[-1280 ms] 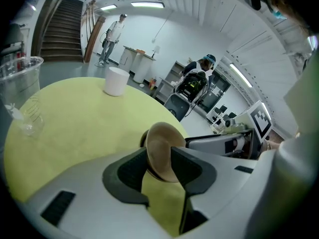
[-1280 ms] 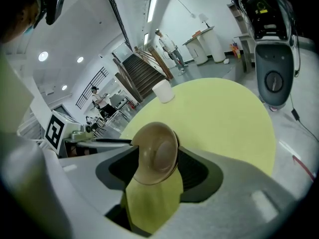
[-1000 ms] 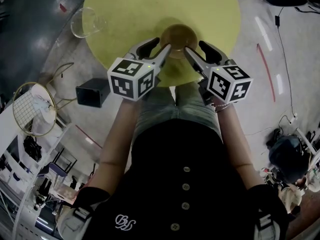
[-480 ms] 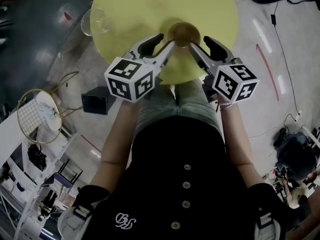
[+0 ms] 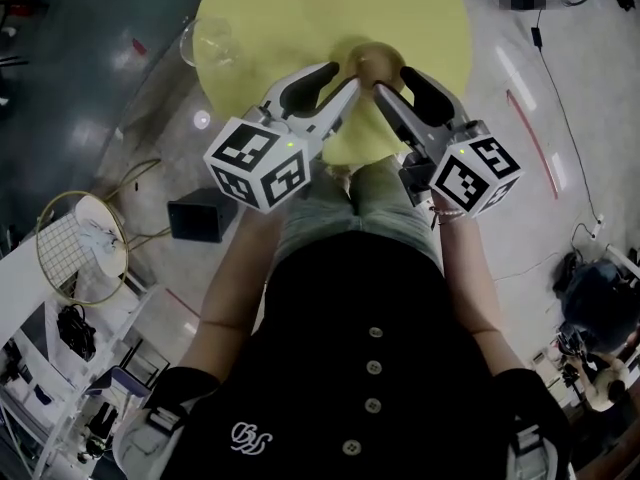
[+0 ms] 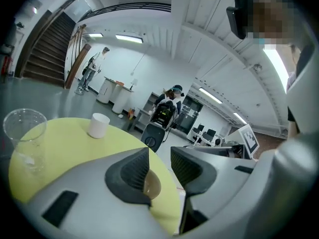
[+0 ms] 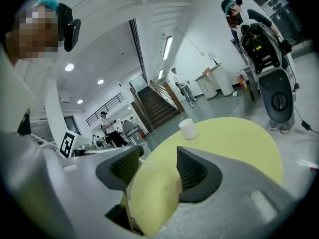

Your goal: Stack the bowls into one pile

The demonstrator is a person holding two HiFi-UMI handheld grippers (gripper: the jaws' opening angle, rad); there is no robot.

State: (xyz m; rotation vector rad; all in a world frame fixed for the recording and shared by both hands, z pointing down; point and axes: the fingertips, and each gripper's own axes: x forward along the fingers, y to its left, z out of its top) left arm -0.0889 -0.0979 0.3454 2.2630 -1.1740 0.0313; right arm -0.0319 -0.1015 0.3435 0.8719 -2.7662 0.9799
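Note:
A small brownish bowl (image 5: 372,58) sits on the round yellow table (image 5: 290,18), and both grippers point at it from the near side. My left gripper (image 5: 338,80) is just left of it and my right gripper (image 5: 395,80) just right. In the left gripper view the jaws (image 6: 156,161) stand apart, with the bowl (image 6: 153,184) showing low in the gap, partly behind the left pad. In the right gripper view the jaws (image 7: 158,166) are also apart. A yellowish curved surface fills their gap; I cannot tell whether it is bowl or table. A clear glass bowl (image 5: 205,40) rests at the table's left edge.
A white cup (image 6: 98,125) stands at the table's far side. On the floor left of the table lie a black box (image 5: 202,215) and a round wire-frame object (image 5: 78,243). People and a wheeled machine (image 7: 264,59) stand beyond the table.
Both grippers have risen closer to the head camera and now cover more of the brownish bowl. The head view has shifted, so the table looks smaller and higher.

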